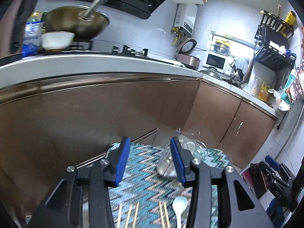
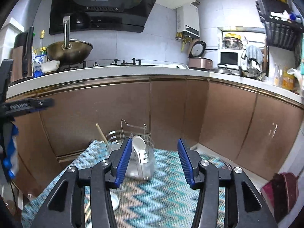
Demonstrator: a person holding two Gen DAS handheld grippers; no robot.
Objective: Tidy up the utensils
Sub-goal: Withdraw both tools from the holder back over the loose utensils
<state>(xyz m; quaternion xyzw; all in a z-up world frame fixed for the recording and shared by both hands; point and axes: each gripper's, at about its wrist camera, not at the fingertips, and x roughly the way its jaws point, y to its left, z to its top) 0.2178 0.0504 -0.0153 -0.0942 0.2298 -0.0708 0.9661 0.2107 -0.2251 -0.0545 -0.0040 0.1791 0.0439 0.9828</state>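
The left claw (image 1: pixel 150 161) is seen spread, with nothing between its blue pads (image 1: pixel 121 161); the right claw (image 2: pixel 154 163) is likewise spread and empty. Beneath both, a table covered by a zigzag-patterned cloth (image 1: pixel 144 186) is shown. Several wooden chopsticks (image 1: pixel 129 216) and a white spoon (image 1: pixel 179 209) lie flat on the cloth at its near edge. Farther out, a clear glass jar (image 2: pixel 141 165) stands on the cloth with a white spoon (image 2: pixel 139 146) leaning inside it; one chopstick (image 2: pixel 101 133) leans in a second clear container just to its left. A wire rack (image 2: pixel 133 131) is set behind the jar, before brown cabinets (image 2: pixel 95 114).
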